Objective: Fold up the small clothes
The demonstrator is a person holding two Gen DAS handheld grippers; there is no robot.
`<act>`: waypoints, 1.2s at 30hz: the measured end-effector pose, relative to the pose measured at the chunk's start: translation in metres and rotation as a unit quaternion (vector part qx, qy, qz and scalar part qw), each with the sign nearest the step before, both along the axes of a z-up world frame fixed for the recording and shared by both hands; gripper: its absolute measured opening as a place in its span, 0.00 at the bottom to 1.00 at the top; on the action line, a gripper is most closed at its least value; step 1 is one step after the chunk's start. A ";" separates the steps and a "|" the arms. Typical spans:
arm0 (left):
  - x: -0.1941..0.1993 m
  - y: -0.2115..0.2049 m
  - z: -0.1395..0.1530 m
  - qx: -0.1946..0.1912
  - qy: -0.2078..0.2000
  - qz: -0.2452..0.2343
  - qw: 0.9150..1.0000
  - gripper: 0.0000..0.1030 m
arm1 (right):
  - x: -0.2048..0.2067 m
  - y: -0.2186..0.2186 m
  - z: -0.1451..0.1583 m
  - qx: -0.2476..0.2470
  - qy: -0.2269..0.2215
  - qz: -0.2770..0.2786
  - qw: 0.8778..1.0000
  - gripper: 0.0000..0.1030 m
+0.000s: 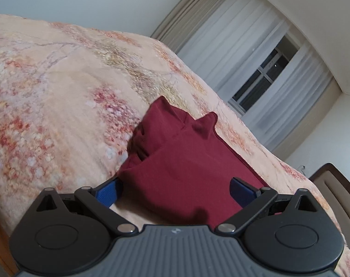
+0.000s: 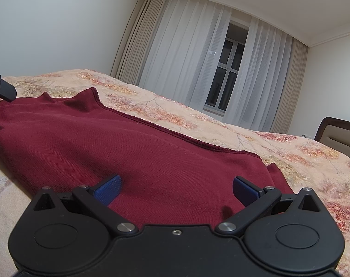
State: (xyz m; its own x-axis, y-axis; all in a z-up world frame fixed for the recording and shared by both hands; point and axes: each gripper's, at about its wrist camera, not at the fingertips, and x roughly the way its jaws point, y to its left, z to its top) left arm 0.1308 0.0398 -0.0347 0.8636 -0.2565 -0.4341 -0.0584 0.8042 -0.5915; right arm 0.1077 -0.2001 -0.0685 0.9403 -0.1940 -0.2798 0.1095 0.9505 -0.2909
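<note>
Dark red knit, the small garment (image 2: 133, 152) lies partly folded on the flowered bedspread (image 1: 48, 97), looking light, limp and likely to sag or slip out of a shallow pinch. Both the left gripper (image 1: 175, 192) and the right gripper (image 2: 176, 190) hover just over its near edge, blue pads wide apart, holding nothing. I'd take it at the stitched hem (image 2: 175, 133) or a near corner, though how many layers lie there I can't quite tell

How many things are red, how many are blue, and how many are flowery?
Red: 1, the dark red garment.
Blue: 4, two finger pads on the left gripper and two pads on the right gripper.
Flowery: 1, the bedspread.
Total: 6.
</note>
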 end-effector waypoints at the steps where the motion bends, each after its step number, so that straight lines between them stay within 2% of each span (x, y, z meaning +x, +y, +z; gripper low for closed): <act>1: -0.001 -0.003 -0.001 0.012 -0.002 -0.001 1.000 0.95 | 0.000 0.000 0.000 0.001 0.000 0.000 1.000 1.00; 5: -0.005 -0.013 -0.001 0.047 -0.009 0.001 0.999 0.94 | 0.001 -0.003 0.001 0.010 0.002 0.003 1.000 1.00; 17: -0.008 -0.014 0.000 0.053 -0.009 0.002 0.999 0.93 | 0.004 -0.022 0.001 0.074 0.015 0.018 0.997 1.00; 23: -0.008 -0.019 0.001 0.071 -0.008 0.000 0.997 0.94 | 0.005 -0.021 0.001 0.076 0.015 0.019 0.997 1.00; 32: -0.010 -0.016 0.001 0.056 -0.008 -0.005 0.998 0.94 | 0.005 -0.022 0.001 0.080 0.015 0.020 0.996 1.00; 36: -0.012 -0.016 0.001 0.061 -0.008 -0.006 0.998 0.94 | 0.005 -0.023 0.001 0.080 0.015 0.020 0.996 1.00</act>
